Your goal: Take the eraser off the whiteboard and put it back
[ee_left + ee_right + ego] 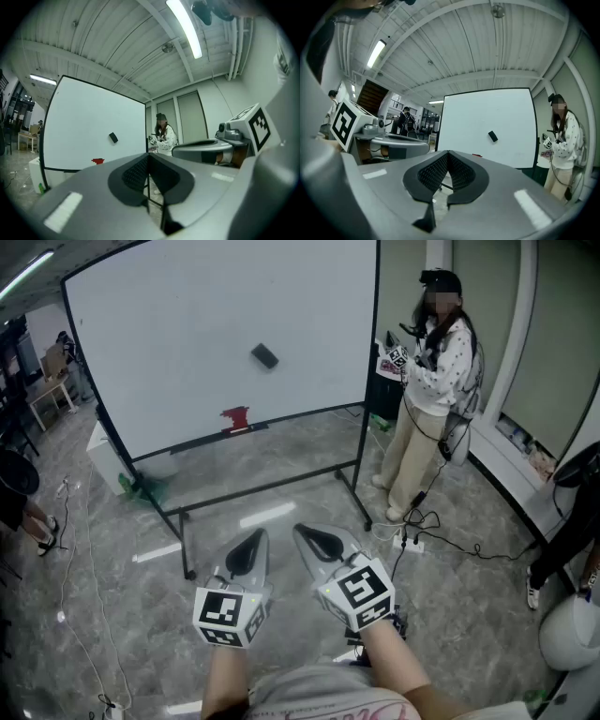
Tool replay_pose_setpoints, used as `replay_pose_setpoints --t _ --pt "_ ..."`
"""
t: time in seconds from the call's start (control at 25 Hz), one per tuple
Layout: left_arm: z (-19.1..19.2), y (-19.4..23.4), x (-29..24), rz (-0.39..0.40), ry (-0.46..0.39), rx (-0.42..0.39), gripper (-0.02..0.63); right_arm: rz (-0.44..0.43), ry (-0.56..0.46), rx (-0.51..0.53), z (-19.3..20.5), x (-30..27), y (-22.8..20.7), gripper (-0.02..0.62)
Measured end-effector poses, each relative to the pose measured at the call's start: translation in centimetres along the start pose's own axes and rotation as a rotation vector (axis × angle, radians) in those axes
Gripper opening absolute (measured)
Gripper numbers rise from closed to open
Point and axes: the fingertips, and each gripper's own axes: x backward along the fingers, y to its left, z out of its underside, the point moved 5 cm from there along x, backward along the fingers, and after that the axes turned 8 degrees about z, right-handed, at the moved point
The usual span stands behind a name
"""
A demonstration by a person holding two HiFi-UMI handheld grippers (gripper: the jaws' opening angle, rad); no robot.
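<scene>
A small dark eraser (265,356) sticks to the face of the whiteboard (187,324), above a red object (235,417) on the board's lower ledge. Both grippers are held level, side by side, well short of the board and pointing toward it. My left gripper (255,538) is shut with nothing in it, and so is my right gripper (305,532). In the left gripper view the eraser (113,137) shows far beyond the closed left gripper (149,157). The right gripper view shows the eraser (492,136) right of the closed right gripper (448,153).
A person in a white top (429,381) stands right of the whiteboard stand (272,486) with cables (441,540) on the floor nearby. Tables and other people (37,390) are at the far left. Grey marbled floor lies between me and the board.
</scene>
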Motion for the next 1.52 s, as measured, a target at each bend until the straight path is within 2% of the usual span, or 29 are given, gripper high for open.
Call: replay_pose_setpoints --t 0.56,0.88,1.12,1.36,1.52 --pt "0.6 -0.9 -1.5 -0.005 0.011 0.018 0.000 -0.003 0.010 0.022 0.9 0.2 -1.6 0.000" --pt "0.8 -1.5 -3.3 -0.043 0.002 0.032 0.000 -0.057 0.002 0.044 1.3 0.3 -2.9 0.000" --pt "0.8 -0.4 -6.4 -0.088 0.022 0.071 0.000 -0.093 0.018 0.010 1.2 -1.8 -6.1 0.000" --pt "2.9 0.2 -5.7 -0.113 0.017 0.101 0.000 -0.093 0.027 0.031 3.1 -2.1 -5.4 0.000" --pt "2.8 2.6 -8.8 -0.110 0.016 0.100 0.000 -0.087 0.020 0.020 3.1 -5.0 -7.6 0.000"
